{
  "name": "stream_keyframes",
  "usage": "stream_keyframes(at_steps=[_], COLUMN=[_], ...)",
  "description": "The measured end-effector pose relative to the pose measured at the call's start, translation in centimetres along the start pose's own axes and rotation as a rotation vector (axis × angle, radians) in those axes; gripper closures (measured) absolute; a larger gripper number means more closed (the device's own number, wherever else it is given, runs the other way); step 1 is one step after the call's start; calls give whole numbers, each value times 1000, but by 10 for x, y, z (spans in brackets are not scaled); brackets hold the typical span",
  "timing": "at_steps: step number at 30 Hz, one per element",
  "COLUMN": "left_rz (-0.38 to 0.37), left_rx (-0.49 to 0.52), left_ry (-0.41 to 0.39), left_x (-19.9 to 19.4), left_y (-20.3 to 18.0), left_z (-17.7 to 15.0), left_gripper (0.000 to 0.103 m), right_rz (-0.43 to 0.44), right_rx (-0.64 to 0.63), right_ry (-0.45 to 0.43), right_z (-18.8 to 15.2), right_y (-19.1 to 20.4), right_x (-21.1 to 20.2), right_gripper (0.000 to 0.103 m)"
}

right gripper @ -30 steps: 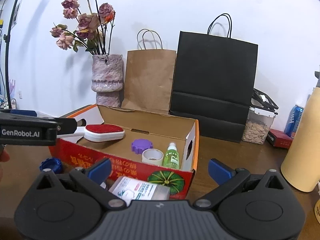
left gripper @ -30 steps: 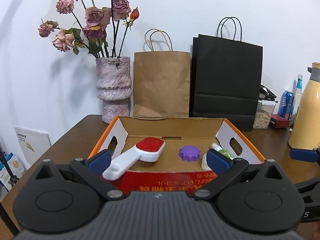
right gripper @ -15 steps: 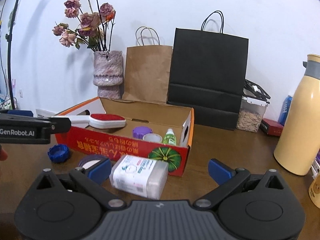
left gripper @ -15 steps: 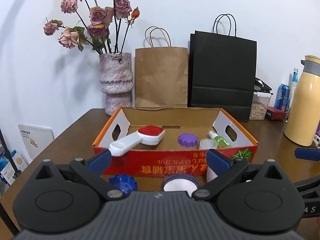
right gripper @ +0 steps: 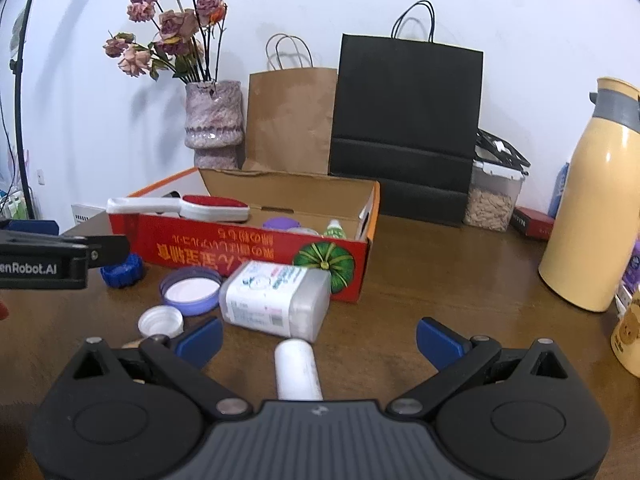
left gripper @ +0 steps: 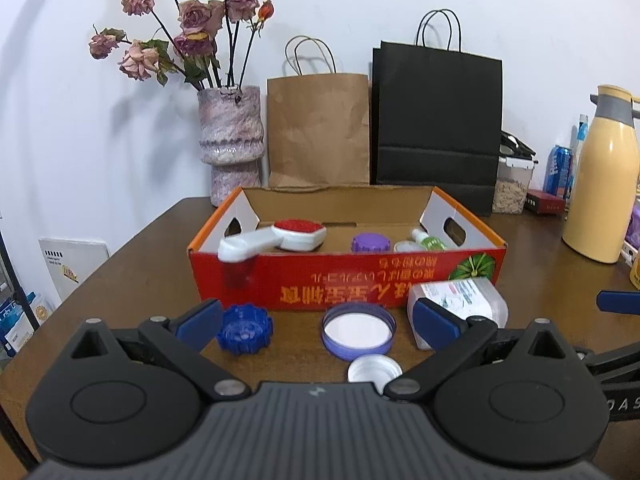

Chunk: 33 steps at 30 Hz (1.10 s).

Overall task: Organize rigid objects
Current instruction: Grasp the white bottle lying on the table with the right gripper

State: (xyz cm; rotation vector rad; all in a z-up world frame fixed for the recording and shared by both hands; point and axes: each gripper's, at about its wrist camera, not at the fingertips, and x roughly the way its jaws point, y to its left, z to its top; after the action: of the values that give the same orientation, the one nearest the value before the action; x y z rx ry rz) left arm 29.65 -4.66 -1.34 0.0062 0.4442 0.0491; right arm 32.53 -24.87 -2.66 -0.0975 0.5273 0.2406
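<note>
- The red cardboard box (left gripper: 348, 276) is the landmark; inside it lie a lint brush (left gripper: 280, 240), a purple cap (left gripper: 370, 242) and a small green bottle (left gripper: 430, 242).
- In front of the box, on the wooden table (right gripper: 440, 280), wait a blue cap (left gripper: 244, 328), a lavender lid (left gripper: 358, 332), a white cap (left gripper: 374, 370), a clear plastic container (right gripper: 276, 304) and a white tube (right gripper: 298, 372).
- The left gripper (left gripper: 316, 322) hangs spread wide and empty above the caps; the right gripper (right gripper: 318, 338) is likewise apart and empty, over the tube.
- Risk: the brush handle juts over the box's front-left rim, so a pass near it could knock the brush out.
- Risk: the low, thin caps may slip from the pads or skid into the box wall.
- Readable writing: "enRobot.AI" on the left gripper's side; the box carries yellow upside-down characters and a pumpkin picture; the container label is too small to read.
</note>
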Motion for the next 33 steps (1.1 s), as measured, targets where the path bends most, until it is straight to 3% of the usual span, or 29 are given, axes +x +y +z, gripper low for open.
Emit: stream_keyframes(at_steps=[17, 26, 32, 33], left_rz=[-16, -27, -33, -34], left_rx=[31, 20, 12, 12], left_ry=[40, 59, 70, 69], left_x=[5, 10, 12, 12], left_y=[-6, -5, -4, -4], left_z=[-22, -26, -26, -27], left_gripper=[0, 0, 0, 0], right_rz=[7, 31, 61, 71], right_rx=[9, 6, 2, 7], right_ry=[68, 138, 164, 161], right_z=[-28, -31, -28, -28], right_y=[-13, -9, -5, -5], right_x=[-4, 20, 35, 35], right_gripper=[3, 22, 45, 56])
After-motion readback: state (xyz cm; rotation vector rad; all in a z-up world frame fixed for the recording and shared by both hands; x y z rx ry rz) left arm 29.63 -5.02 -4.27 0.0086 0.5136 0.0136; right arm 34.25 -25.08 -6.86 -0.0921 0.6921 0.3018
